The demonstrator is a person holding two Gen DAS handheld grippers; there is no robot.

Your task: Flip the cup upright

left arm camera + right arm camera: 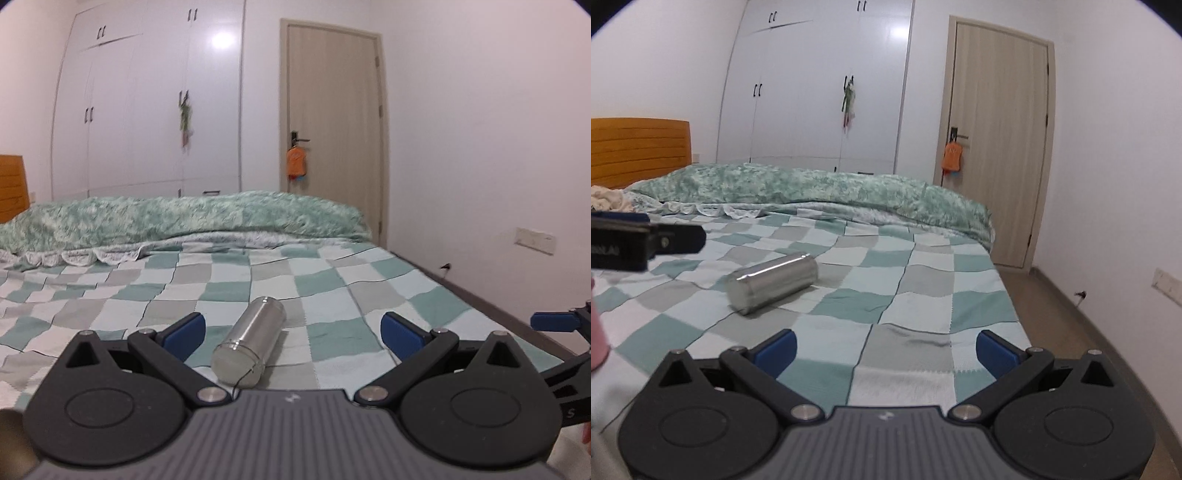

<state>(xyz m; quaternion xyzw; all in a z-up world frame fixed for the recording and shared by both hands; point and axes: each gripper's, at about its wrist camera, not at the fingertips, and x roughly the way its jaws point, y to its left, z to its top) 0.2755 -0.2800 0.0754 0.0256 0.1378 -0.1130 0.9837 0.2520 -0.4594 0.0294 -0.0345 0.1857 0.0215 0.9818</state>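
Observation:
A silver steel cup [248, 344] lies on its side on the checked bedspread [332, 288]. In the left wrist view it lies between my left gripper's [293, 334] open blue fingers, nearer the left finger [184, 334], apart from both. In the right wrist view the cup [772, 282] lies ahead and to the left of my right gripper [886, 352], which is open and empty. The left gripper's finger [646, 240] shows at the left edge there. The right gripper's finger [554, 320] shows at the right edge of the left wrist view.
A rumpled green quilt [184, 218] lies across the far side of the bed. A wooden headboard [639, 147] stands at the left. White wardrobes [147, 110] and a door [332, 129] are behind. The bed's right edge [480, 299] drops to the floor. Something pink [596, 332] is at the left.

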